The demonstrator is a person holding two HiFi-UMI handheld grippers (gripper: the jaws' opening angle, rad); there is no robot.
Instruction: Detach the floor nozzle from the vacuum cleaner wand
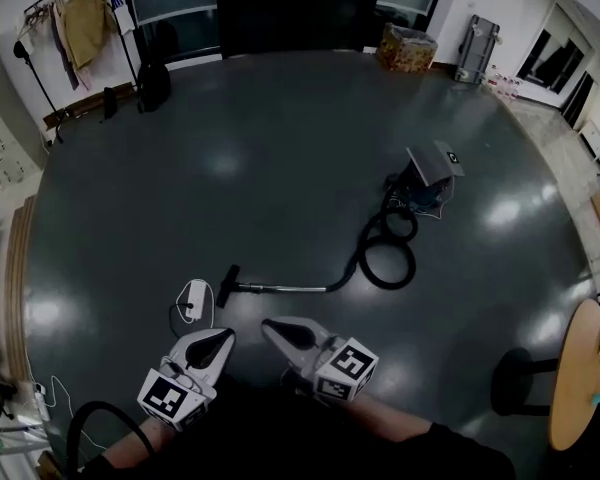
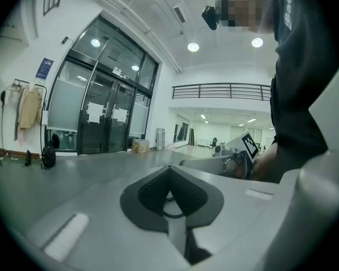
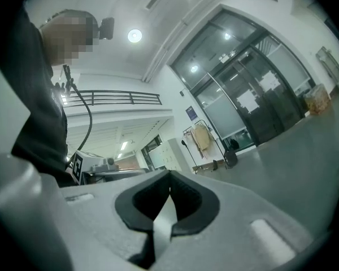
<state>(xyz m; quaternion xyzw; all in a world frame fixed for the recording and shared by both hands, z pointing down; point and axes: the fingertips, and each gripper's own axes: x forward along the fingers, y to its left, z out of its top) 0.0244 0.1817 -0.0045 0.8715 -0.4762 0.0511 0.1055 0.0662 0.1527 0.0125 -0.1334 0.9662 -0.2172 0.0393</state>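
Dark glossy floor (image 1: 280, 148): black floor nozzle (image 1: 227, 285) at left end of crosswise chrome wand (image 1: 285, 288), ahead of left gripper (image 1: 223, 338); right gripper (image 1: 270, 326) nearer wand. Both jaws closed, empty.

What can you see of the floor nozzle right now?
The floor nozzle is a small dark bar, plastic by its look, lying on the grey floor at a slight slant. It is joined to the left end of the shiny metal wand, which lies flat. A white corded box sits just to its left; contact cannot be told. Neither the left gripper nor the right gripper touches it.
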